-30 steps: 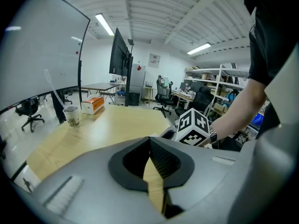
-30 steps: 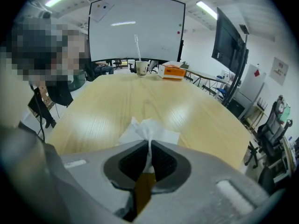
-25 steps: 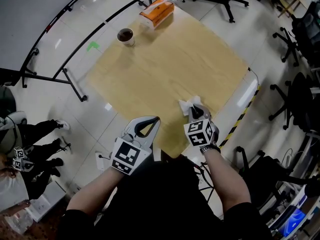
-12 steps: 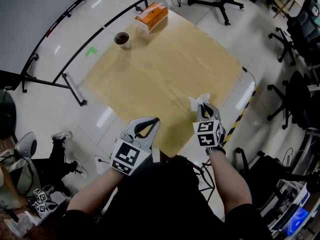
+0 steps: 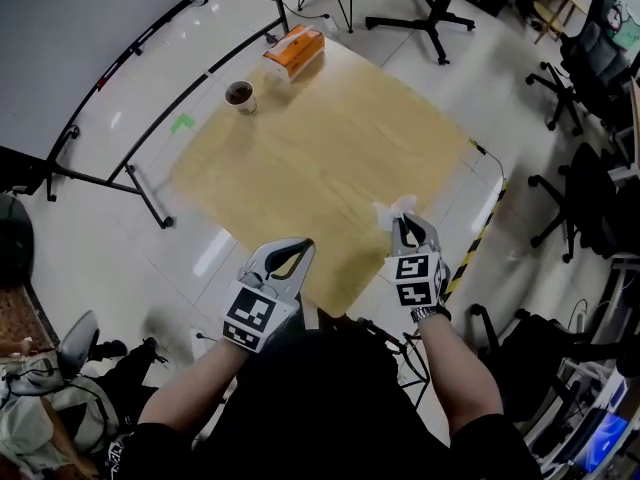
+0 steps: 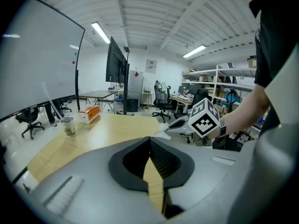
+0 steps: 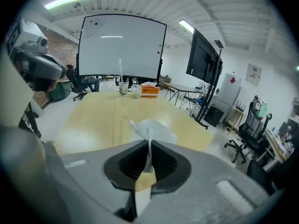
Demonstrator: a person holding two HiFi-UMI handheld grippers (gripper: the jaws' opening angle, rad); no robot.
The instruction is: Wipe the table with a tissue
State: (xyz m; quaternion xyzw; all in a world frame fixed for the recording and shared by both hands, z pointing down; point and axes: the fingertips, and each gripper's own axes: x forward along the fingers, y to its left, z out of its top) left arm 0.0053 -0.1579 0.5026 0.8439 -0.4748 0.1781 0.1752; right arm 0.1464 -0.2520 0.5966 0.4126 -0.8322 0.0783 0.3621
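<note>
So the right gripper [image 7: 148,146] is clamped on a crumpled white tissue [image 7: 153,129], which pokes out past the jaws over the near right edge of the wooden surface [image 5: 320,148]. Can't really tell if the tissue is touching the surface or sitting just above it. The left gripper [image 6: 149,140] has its jaws pressed together with nothing between them, and it's at the near edge of the surface. Way over at the far corner of the surface there's a paper cup [image 5: 240,95] with an orange tissue box [image 5: 294,48] near it.
</note>
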